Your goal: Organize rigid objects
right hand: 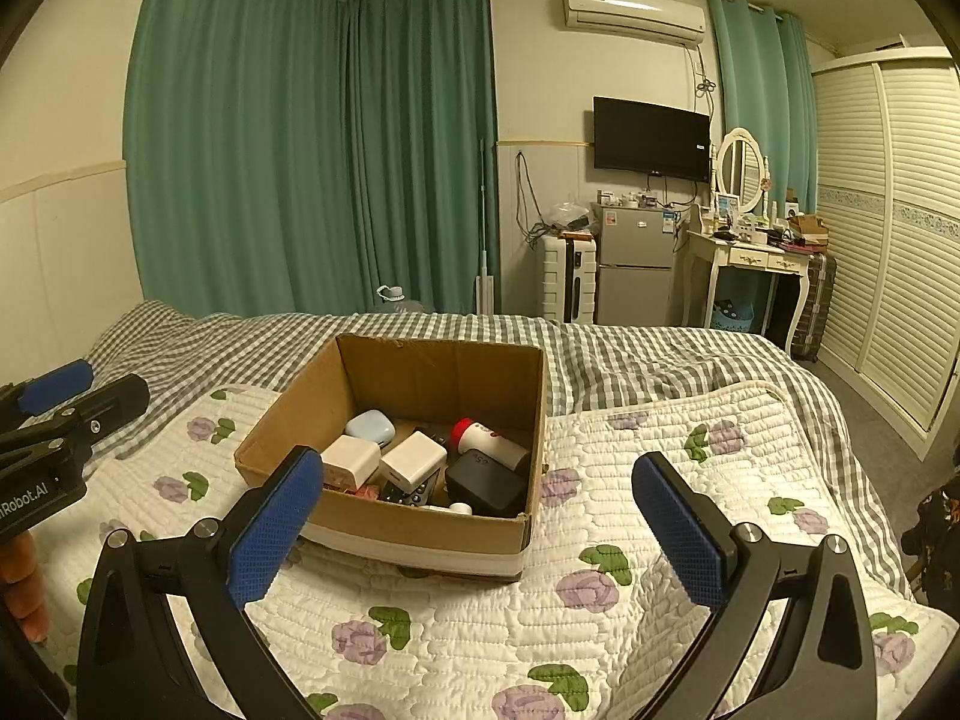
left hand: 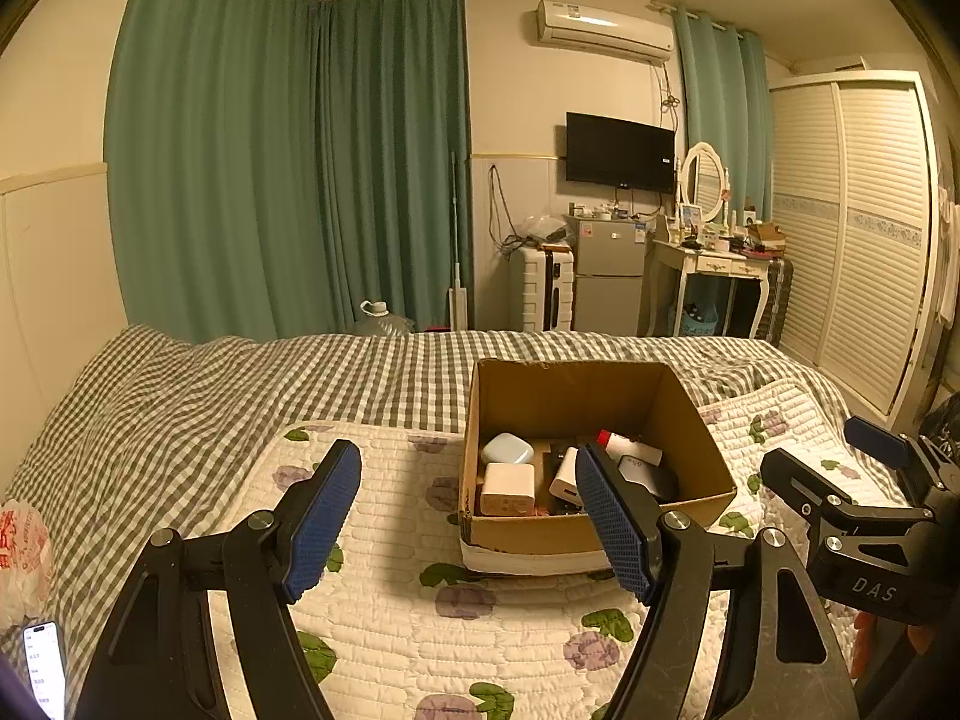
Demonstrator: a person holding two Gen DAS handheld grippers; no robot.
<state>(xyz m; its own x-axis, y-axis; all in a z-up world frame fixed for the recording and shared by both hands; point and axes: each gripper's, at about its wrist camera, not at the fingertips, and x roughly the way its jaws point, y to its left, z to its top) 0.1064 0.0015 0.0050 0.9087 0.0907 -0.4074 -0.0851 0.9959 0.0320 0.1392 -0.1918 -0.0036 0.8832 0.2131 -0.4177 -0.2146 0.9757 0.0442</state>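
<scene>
An open cardboard box (left hand: 696, 420) (right hand: 288, 420) stands on the quilted floral mat on the bed. Inside lie a pale blue case (left hand: 507, 449) (right hand: 369, 426), white chargers (left hand: 507, 488) (right hand: 351, 459), a white bottle with a red cap (left hand: 630, 447) (right hand: 489, 441), a black box (right hand: 486, 483) and other small items. My left gripper (left hand: 468, 510) is open and empty, held above the mat just before the box. My right gripper (right hand: 477, 525) is open and empty, right of the left one, in front of the box. It also shows at the right of the left wrist view (left hand: 840, 462).
The floral mat (right hand: 660, 540) lies over a checked bedspread (left hand: 180, 396). A phone (left hand: 45, 669) and a plastic bag (left hand: 24, 552) lie at the bed's left edge. Beyond the bed stand a suitcase (left hand: 543, 288), a small fridge (left hand: 609, 276), a dressing table (left hand: 711, 267) and a wardrobe (left hand: 852, 240).
</scene>
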